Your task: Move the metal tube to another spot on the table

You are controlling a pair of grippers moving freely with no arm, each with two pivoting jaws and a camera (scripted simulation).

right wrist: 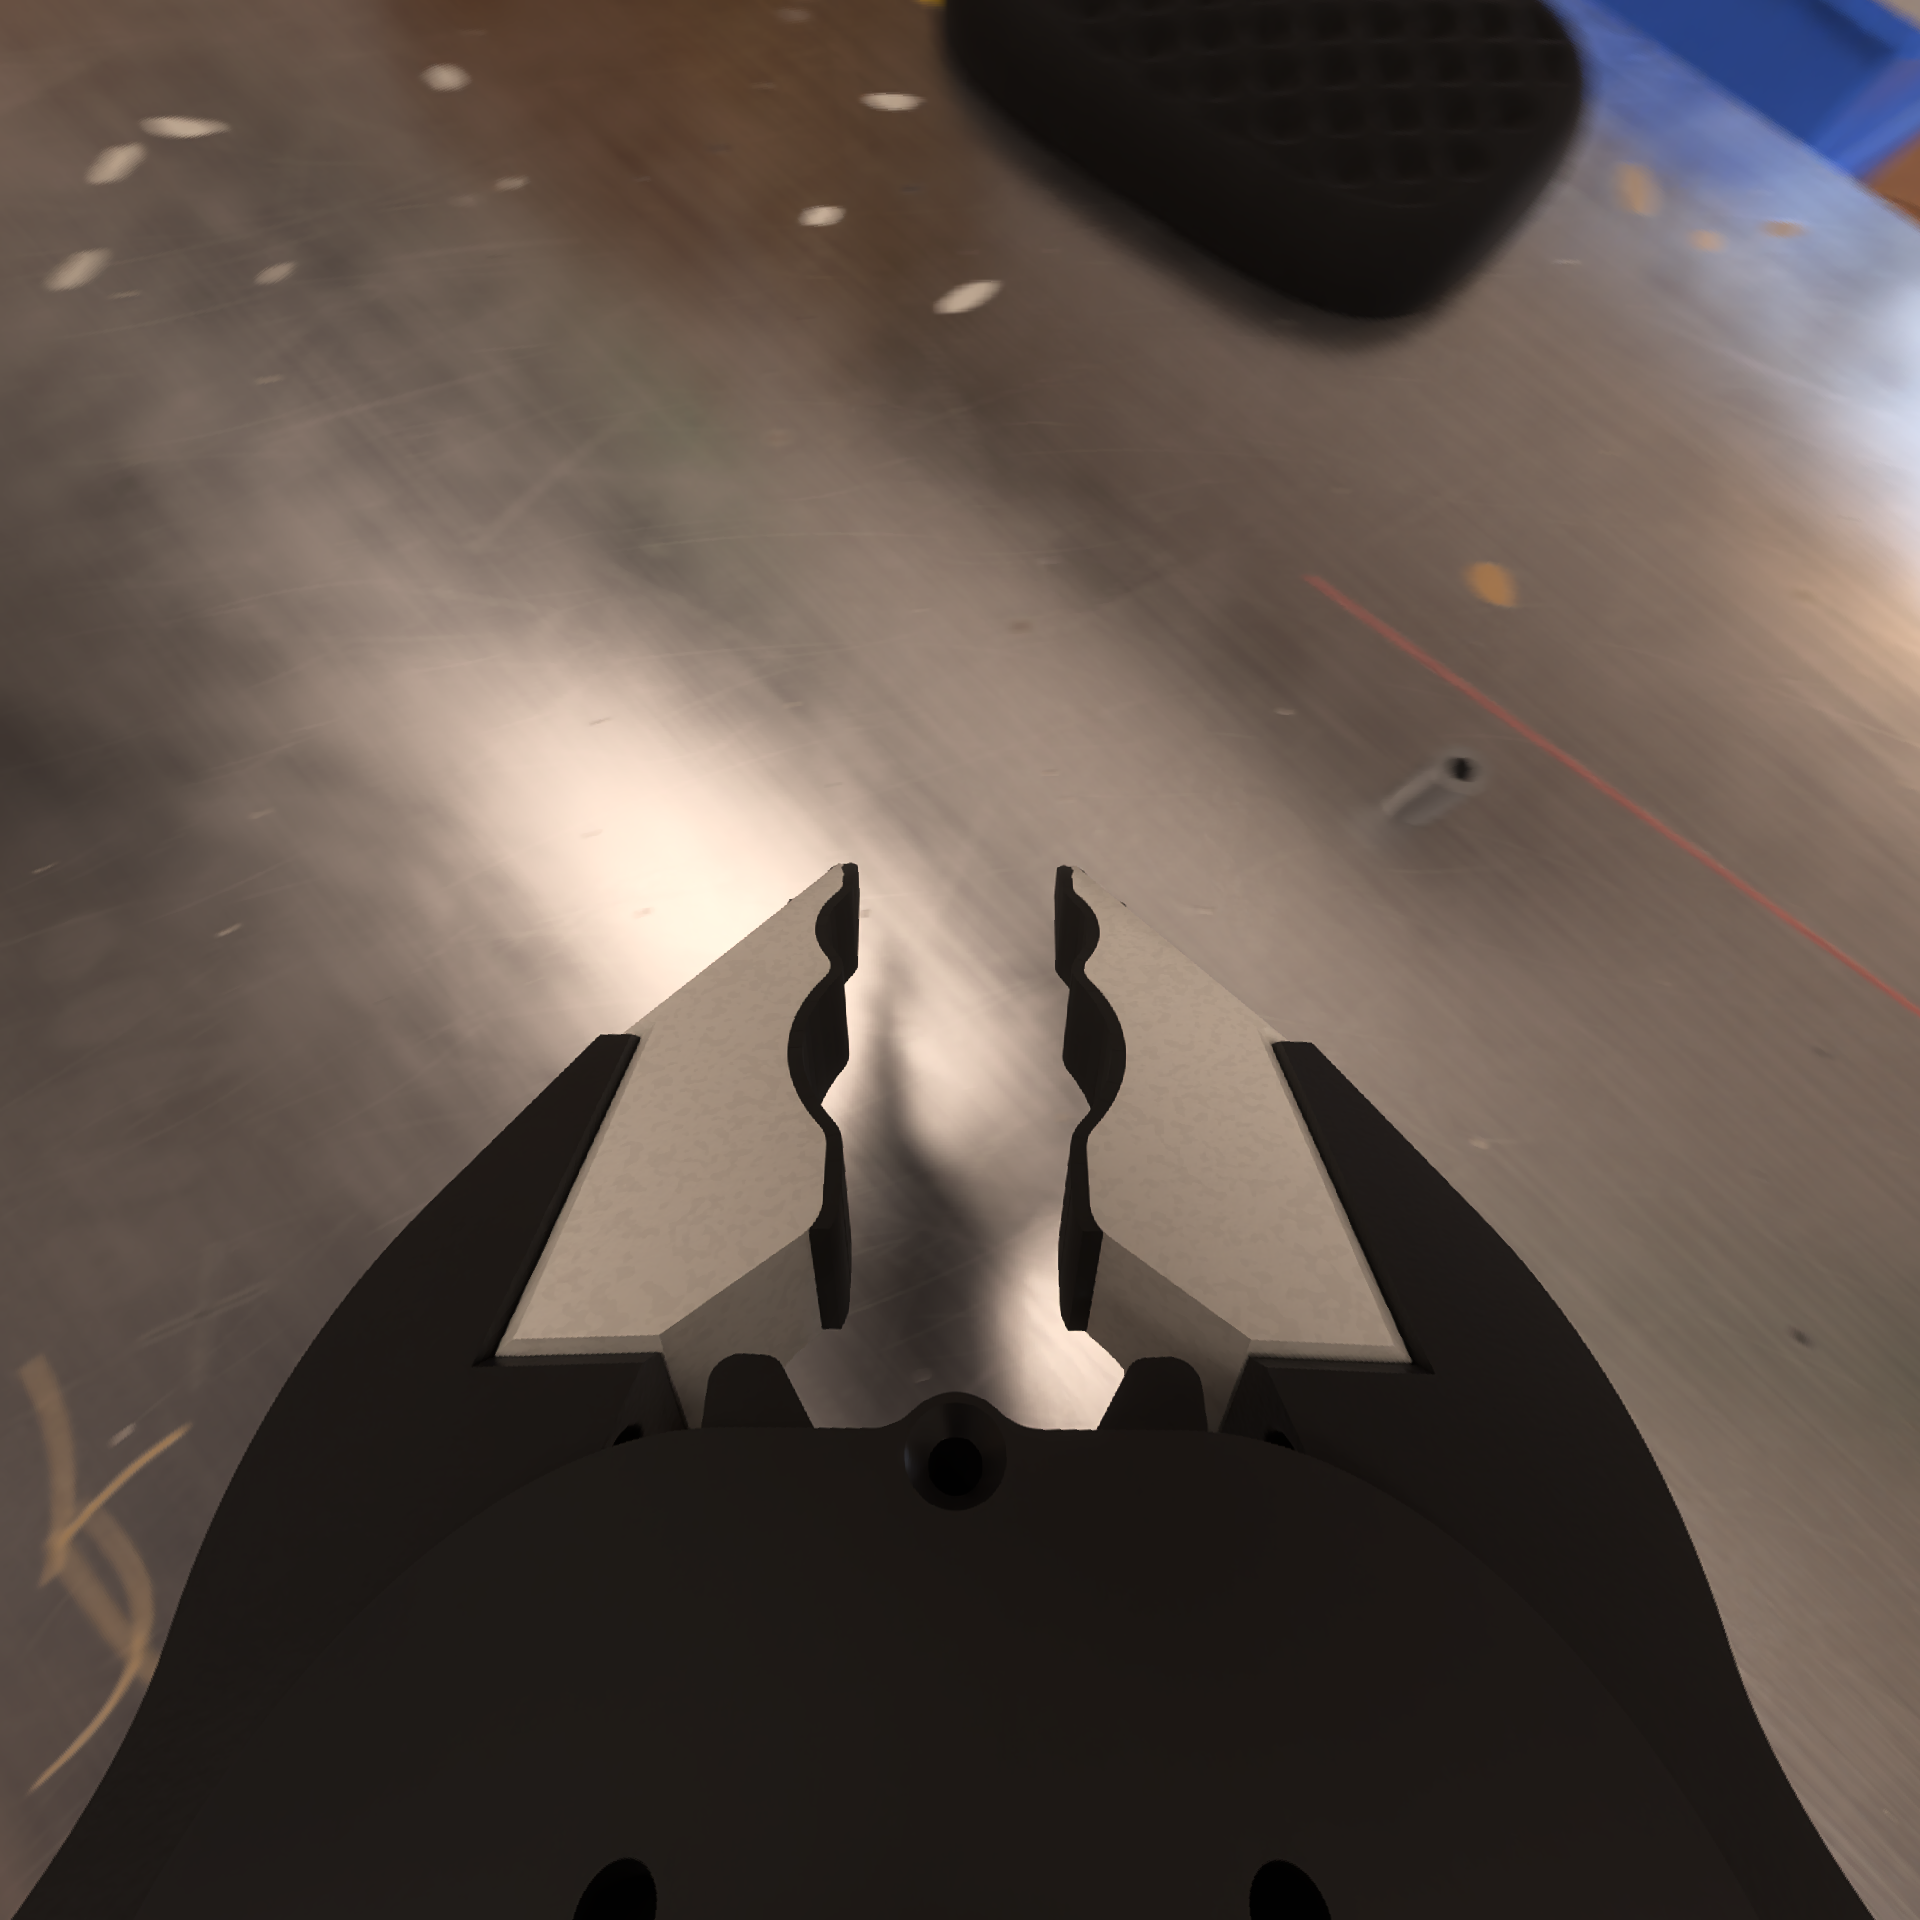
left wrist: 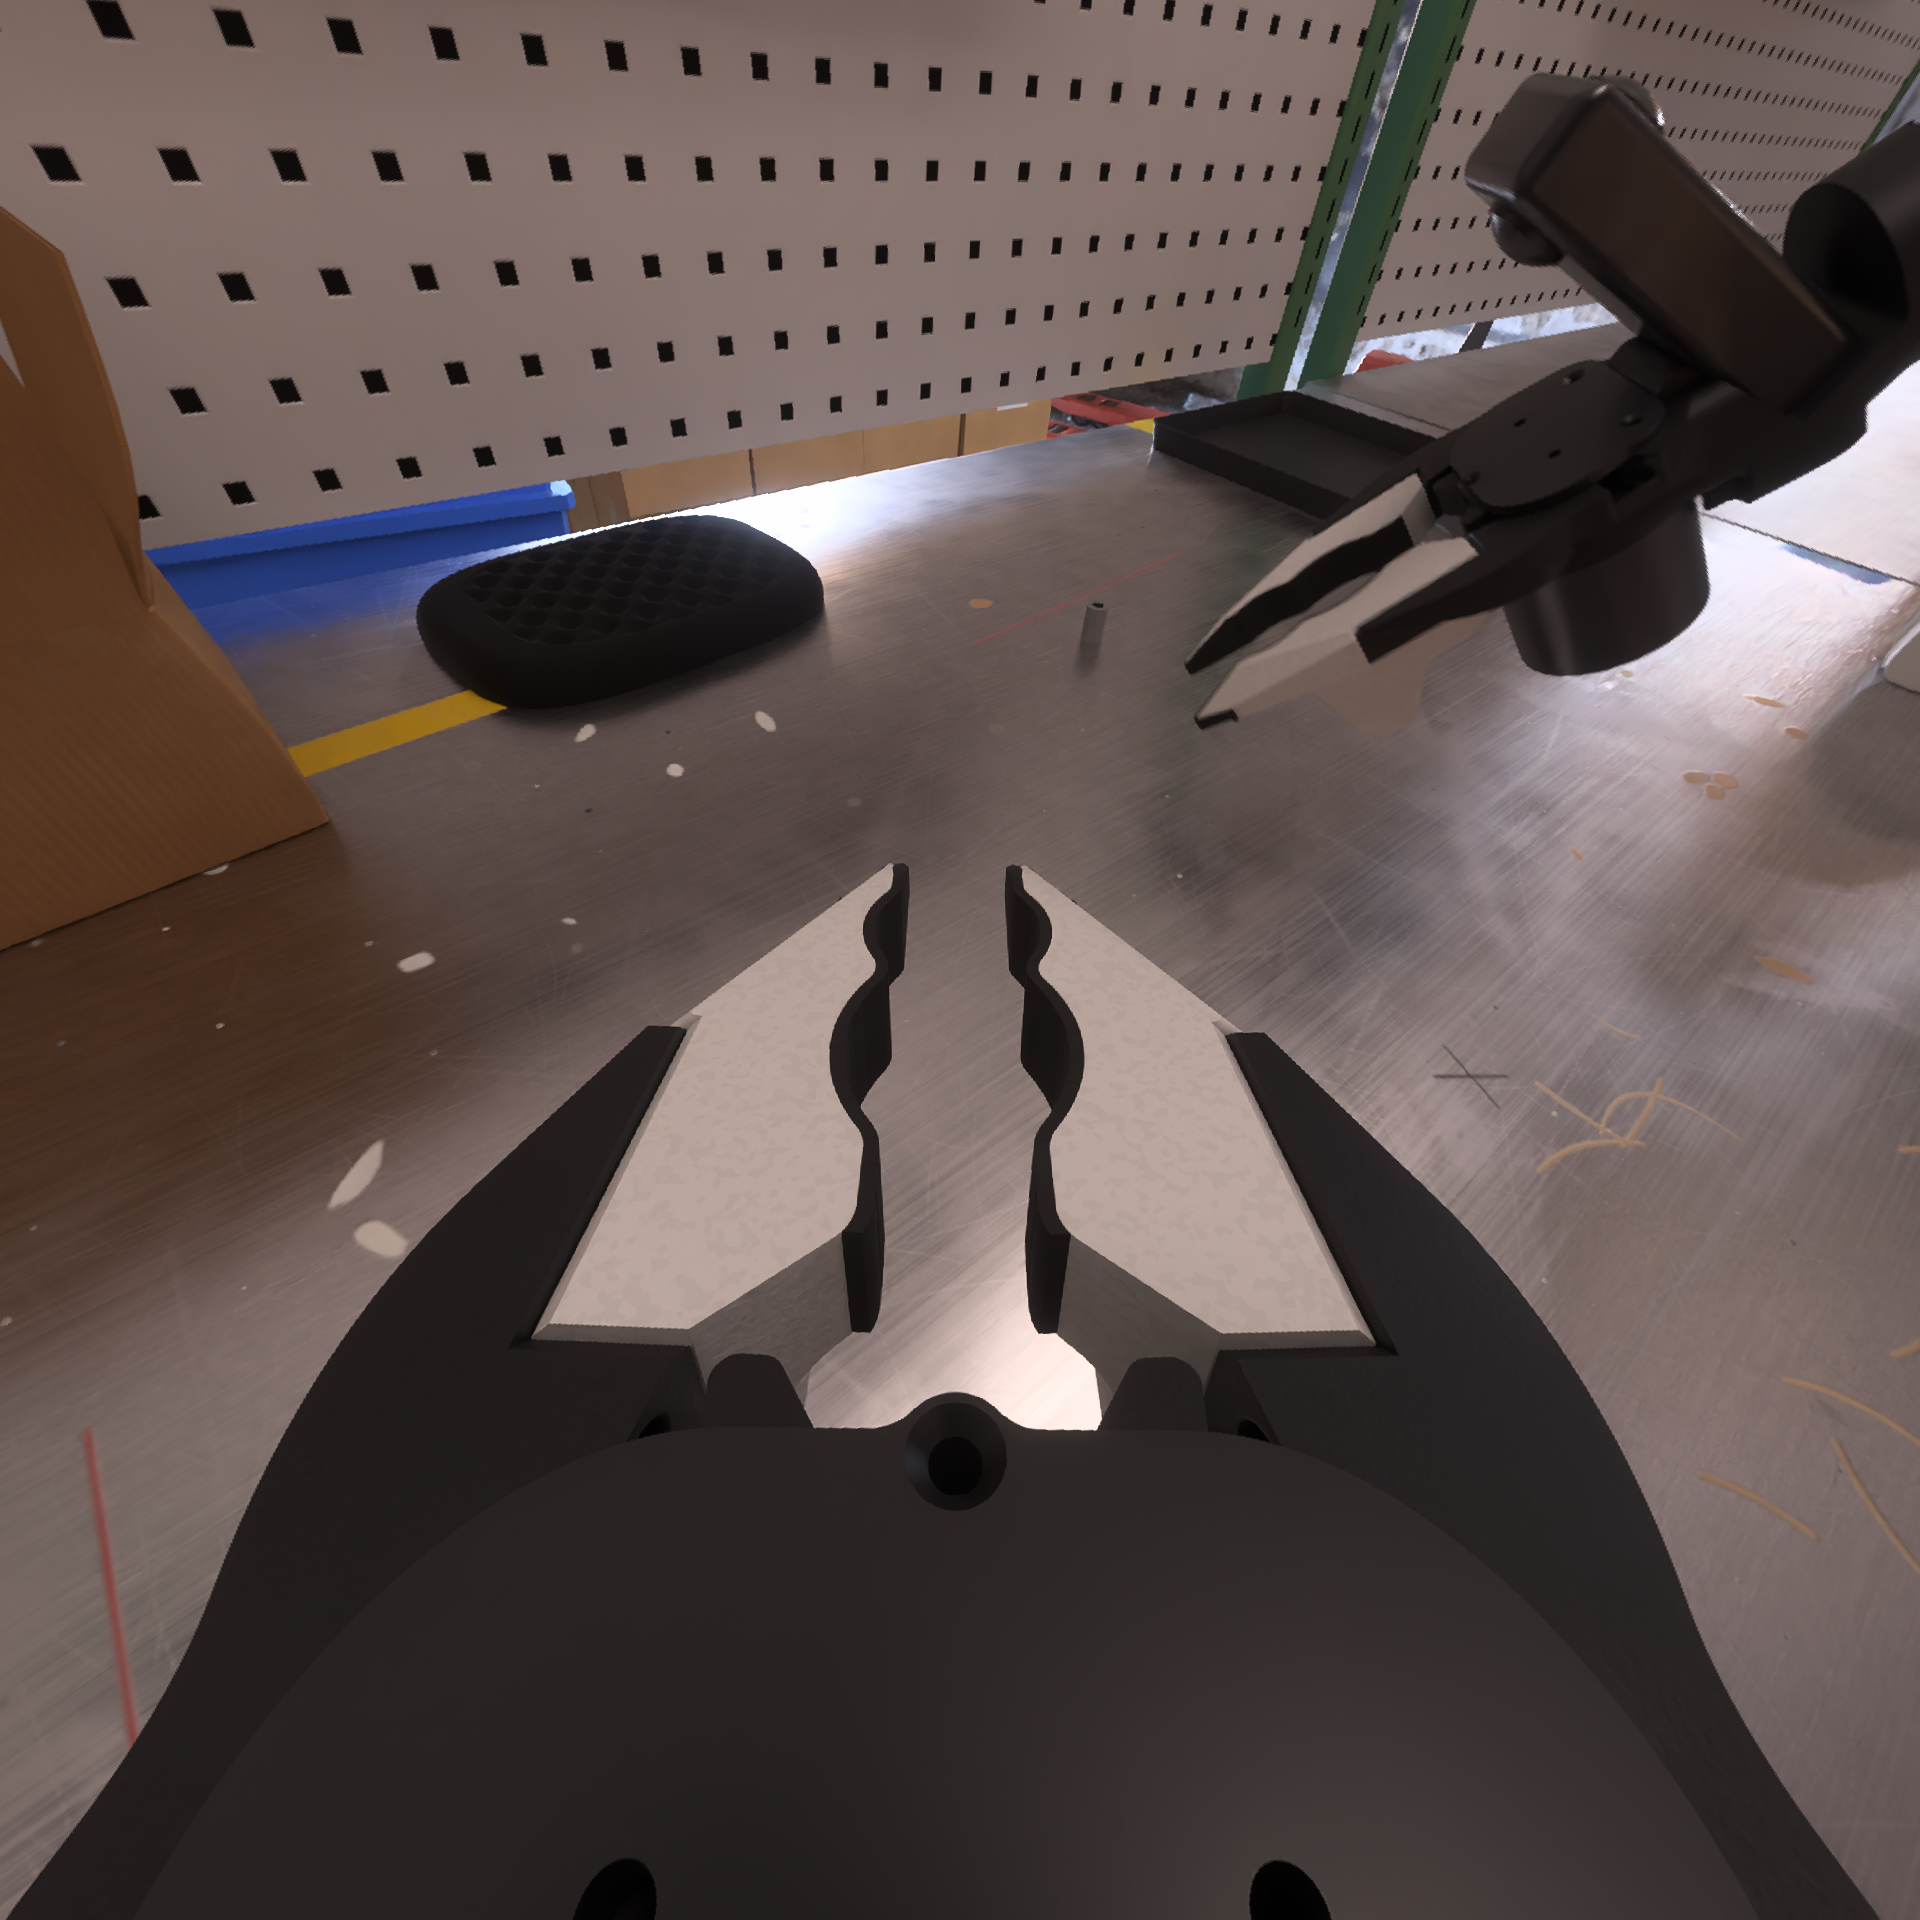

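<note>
The metal tube (left wrist: 1093, 628) is a small grey cylinder standing upright on the steel table, far ahead of my left gripper (left wrist: 956, 883). It also shows in the right wrist view (right wrist: 1439, 788), ahead and to the right of my right gripper (right wrist: 956, 883). Both grippers are open and empty, with a narrow gap between the fingers. The right gripper also shows in the left wrist view (left wrist: 1210, 686), hovering above the table just right of the tube, fingers pointing down-left.
A black padded cushion (left wrist: 618, 608) lies at the back left, also in the right wrist view (right wrist: 1278, 145). A brown cardboard shape (left wrist: 114, 665) stands at the left, a blue bin (left wrist: 353, 551) behind, a black tray (left wrist: 1278, 442) at the back right, a pegboard wall (left wrist: 675, 260) behind.
</note>
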